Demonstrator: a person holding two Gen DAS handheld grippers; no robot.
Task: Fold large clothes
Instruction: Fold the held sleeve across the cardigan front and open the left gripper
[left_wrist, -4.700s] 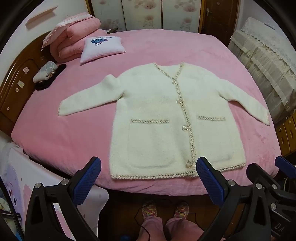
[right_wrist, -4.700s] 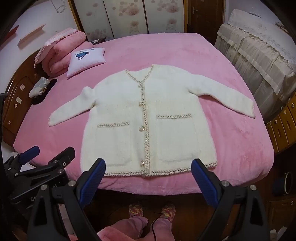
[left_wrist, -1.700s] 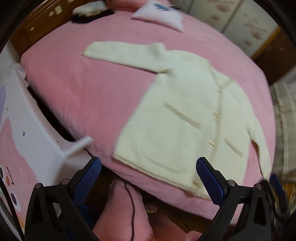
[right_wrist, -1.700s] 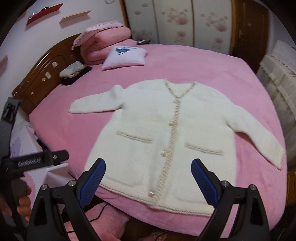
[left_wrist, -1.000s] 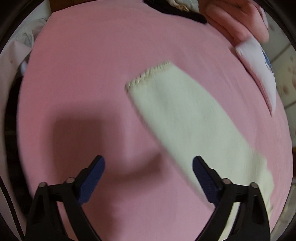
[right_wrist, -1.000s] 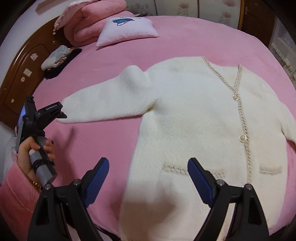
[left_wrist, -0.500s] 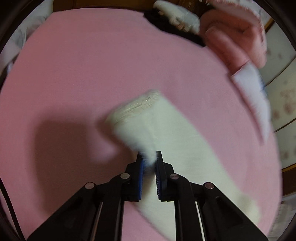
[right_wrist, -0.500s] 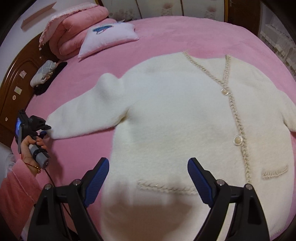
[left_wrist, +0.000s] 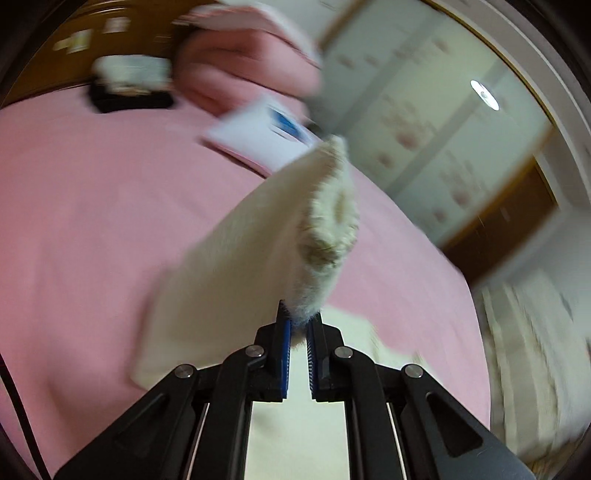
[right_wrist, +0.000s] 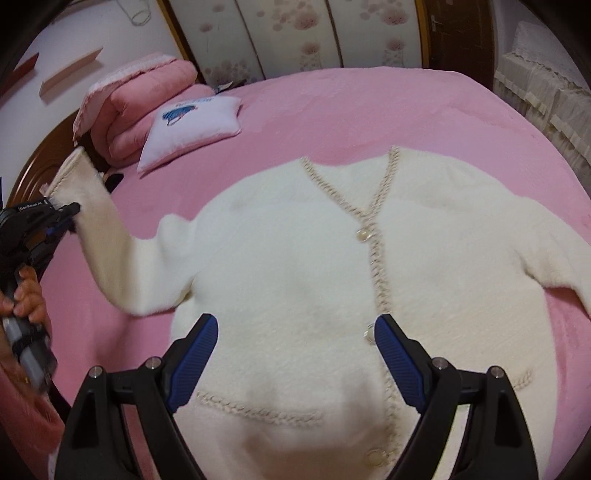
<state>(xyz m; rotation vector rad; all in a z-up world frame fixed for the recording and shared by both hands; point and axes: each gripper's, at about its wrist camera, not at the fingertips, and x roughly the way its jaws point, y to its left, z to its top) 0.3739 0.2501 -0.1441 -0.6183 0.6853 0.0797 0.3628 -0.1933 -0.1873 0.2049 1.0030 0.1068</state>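
Pinching the sleeve (left_wrist: 258, 236) near its cuff, left gripper (left_wrist: 298, 325) clamped on it and lifting it off the bed (right_wrist: 369, 107), cardigan (right_wrist: 295, 266) flat there, right gripper (right_wrist: 295, 354) wide apart above it, empty.

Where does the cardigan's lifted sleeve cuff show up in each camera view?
Left wrist view: the sleeve cuff fills the centre, rising just above the left gripper, which is shut on it.
Right wrist view: far left edge, raised off the bed.
Shared landmark: the white pillow with the blue print.
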